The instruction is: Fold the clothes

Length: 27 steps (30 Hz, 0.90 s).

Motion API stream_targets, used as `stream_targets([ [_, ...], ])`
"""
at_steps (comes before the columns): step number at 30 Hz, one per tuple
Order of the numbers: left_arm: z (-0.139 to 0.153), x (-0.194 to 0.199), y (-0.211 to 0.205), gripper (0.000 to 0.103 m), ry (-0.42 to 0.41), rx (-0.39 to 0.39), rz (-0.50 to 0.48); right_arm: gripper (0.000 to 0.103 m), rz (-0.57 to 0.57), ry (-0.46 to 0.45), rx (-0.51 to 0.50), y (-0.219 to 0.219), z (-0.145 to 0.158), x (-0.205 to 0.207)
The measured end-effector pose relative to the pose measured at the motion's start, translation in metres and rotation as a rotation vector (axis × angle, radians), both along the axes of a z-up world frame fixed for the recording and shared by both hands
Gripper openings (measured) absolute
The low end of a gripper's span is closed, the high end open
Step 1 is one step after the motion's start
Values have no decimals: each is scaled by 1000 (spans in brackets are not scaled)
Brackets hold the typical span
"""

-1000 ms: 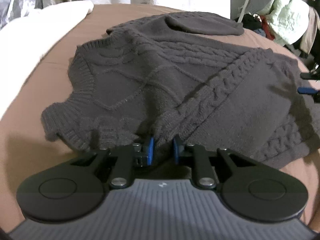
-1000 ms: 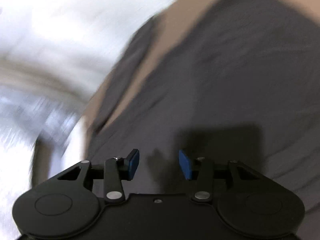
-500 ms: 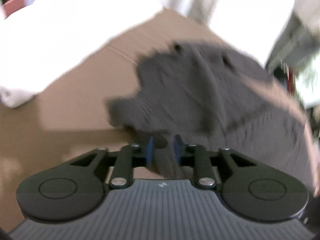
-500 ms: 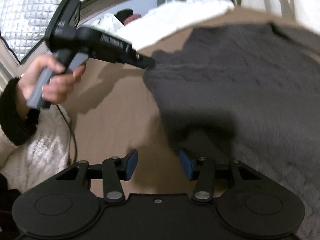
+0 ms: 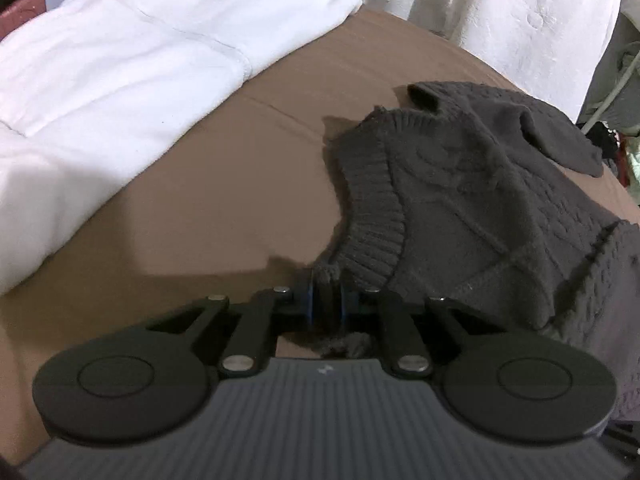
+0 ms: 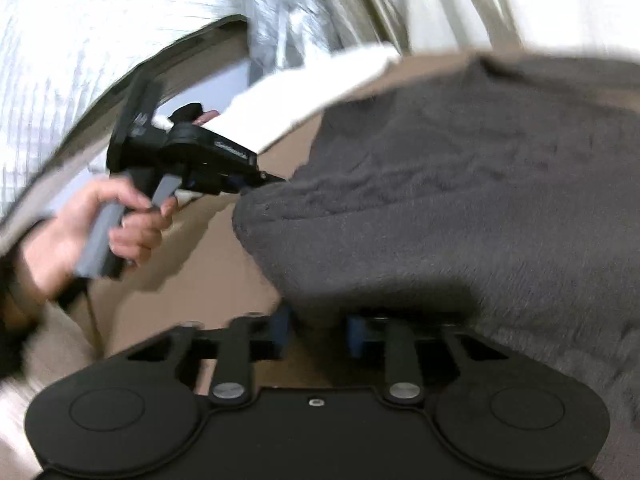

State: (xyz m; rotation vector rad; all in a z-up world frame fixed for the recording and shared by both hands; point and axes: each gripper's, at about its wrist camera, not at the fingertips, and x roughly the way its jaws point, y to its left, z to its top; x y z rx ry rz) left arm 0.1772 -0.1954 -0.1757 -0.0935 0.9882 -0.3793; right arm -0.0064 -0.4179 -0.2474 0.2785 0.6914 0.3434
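Observation:
A dark grey cable-knit sweater (image 5: 480, 208) lies bunched on the brown bed sheet (image 5: 220, 200). My left gripper (image 5: 327, 300) is closing, its blue pads pressed on the ribbed hem corner, with a tuft of knit bulging behind them. In the right wrist view the sweater (image 6: 460, 180) fills the right half. My right gripper (image 6: 319, 330) is closing on its near edge, and fabric fills the gap between the pads. There the left gripper (image 6: 272, 179), held by a hand (image 6: 132, 216), grips the sweater's far left corner.
A white duvet (image 5: 120, 60) covers the bed's left side, close to the sweater. Pale curtains (image 5: 500, 12) hang behind the bed. Loose clothes (image 5: 624, 148) pile at the far right. Bare brown sheet lies left of the sweater.
My left gripper slid left along the hem to its corner and clamped there. My right gripper rolled, swung to the sweater's near edge, and its jaws narrowed onto the fabric.

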Motion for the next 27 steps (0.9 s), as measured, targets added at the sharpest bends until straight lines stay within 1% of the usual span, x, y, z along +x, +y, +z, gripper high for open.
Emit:
stream_targets([
  [1, 9, -4, 4, 9, -24, 25, 20, 22, 6, -14, -8, 0, -1, -2],
  [2, 23, -9, 12, 9, -59, 39, 55, 20, 6, -21, 14, -3, 3, -3],
  [3, 38, -15, 24, 9, -87, 22, 89, 19, 7, -30, 37, -6, 6, -5],
  [4, 49, -20, 37, 9, -98, -23, 109, 19, 22, -44, 62, -6, 15, -7],
  [5, 54, -26, 48, 9, -98, -61, 122, 18, 45, -61, 69, -5, 23, -10],
  [6, 53, -30, 54, 9, -90, -66, 124, 18, 69, -76, 76, -4, 32, -14],
  [7, 49, -32, 57, 9, -75, -56, 125, 18, 103, -70, 93, -2, 35, -14],
  [9, 23, -26, 52, 6, 11, 45, 136, 18, 135, -7, 169, -4, 26, -7],
  [10, 10, -21, 49, 6, 55, 101, 147, 17, 135, 46, 176, -4, 15, -2],
  [11, 3, -17, 48, 5, 72, 128, 162, 17, 127, 66, 144, 0, 7, -1],
  [13, 5, -13, 46, 4, 57, 140, 179, 17, 111, 103, 81, 8, -7, 1],
  [14, 9, -12, 44, 2, 36, 158, 180, 17, 109, 90, 60, 11, -5, 0],
  [16, 15, -17, 35, 2, -31, 266, 171, 18, 113, 77, 26, 14, -1, -2],
  [17, 14, -20, 31, 3, -49, 325, 164, 19, 118, 76, 14, 14, 1, -2],
  [18, 12, -22, 30, 4, -52, 365, 156, 21, 119, 78, 16, 13, 1, -2],
  [19, 14, -24, 31, 4, -55, 353, 145, 21, 115, 81, 29, 13, 1, -4],
  [20, 19, -29, 33, 6, -68, 295, 131, 24, 113, 84, 45, 12, 2, -4],
  [21, 26, -34, 35, 10, -92, 216, 119, 34, 113, 88, 61, 12, 2, -5],
  [22, 36, -39, 36, 13, -128, 136, 97, 34, 134, 92, 79, 14, 4, -4],
  [23, 46, -46, 33, 25, -178, 94, 71, 35, 154, 95, 95, 16, 6, -3],
  [24, 53, -53, 26, 41, -227, 100, 55, 35, 163, 98, 79, 16, 9, -4],
  [26, 61, -68, 12, 52, -303, 116, 16, 35, 168, 118, 59, 14, 13, -3],
  [27, 63, -74, 6, 52, -324, 111, -12, 35, 154, 144, 60, 11, 13, -1],
])
